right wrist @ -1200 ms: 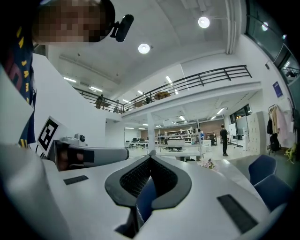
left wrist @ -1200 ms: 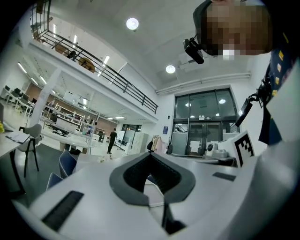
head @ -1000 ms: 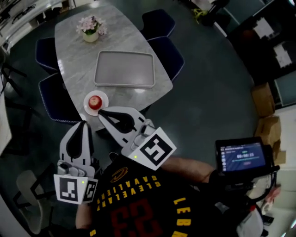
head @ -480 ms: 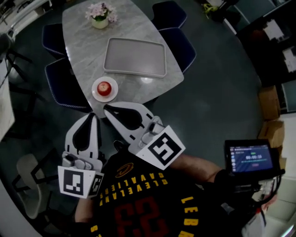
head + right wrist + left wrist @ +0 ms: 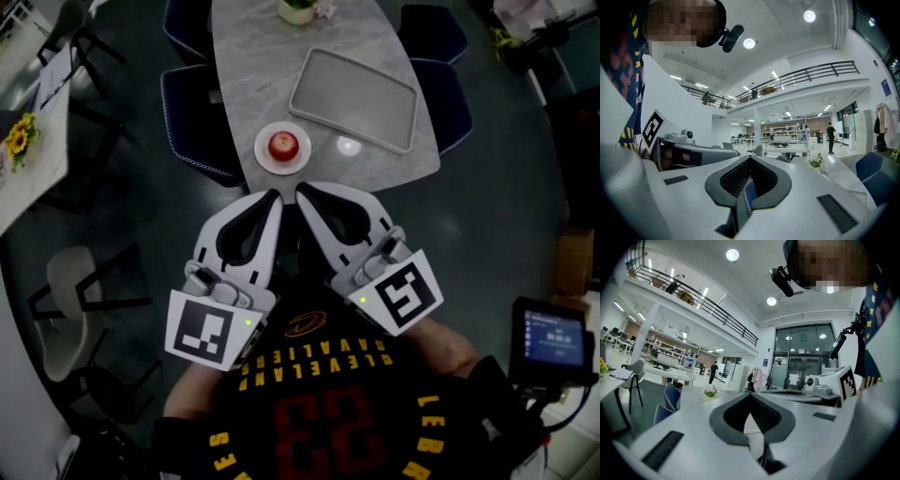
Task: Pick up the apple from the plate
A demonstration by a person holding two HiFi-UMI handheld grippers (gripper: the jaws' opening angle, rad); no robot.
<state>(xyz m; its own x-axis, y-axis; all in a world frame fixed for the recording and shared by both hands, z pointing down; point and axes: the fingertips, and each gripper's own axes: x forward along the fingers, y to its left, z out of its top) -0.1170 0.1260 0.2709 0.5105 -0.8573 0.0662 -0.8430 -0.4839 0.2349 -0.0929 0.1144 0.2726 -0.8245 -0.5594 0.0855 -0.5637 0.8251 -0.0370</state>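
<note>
A red apple (image 5: pixel 283 144) sits on a small white plate (image 5: pixel 263 157) at the near end of the grey marble table (image 5: pixel 253 66). My left gripper (image 5: pixel 275 196) and right gripper (image 5: pixel 302 188) are held side by side just short of the table's edge, with their tips pointing at the plate. Both are shut with nothing between the jaws. In the left gripper view the left gripper (image 5: pixel 751 395) shows only its closed jaws and the room beyond. The right gripper (image 5: pixel 750 158) looks the same in its own view. Neither gripper view shows the apple.
A grey tray (image 5: pixel 354 99) lies on the table beyond the plate, with a flower pot (image 5: pixel 300 9) at the far end. Blue chairs (image 5: pixel 192 103) stand along both sides. A grey chair (image 5: pixel 70 291) and another table (image 5: pixel 23 141) are at left.
The table and plate have swung from the upper left to straight ahead. Both grippers came together side by side and now point at the plate.
</note>
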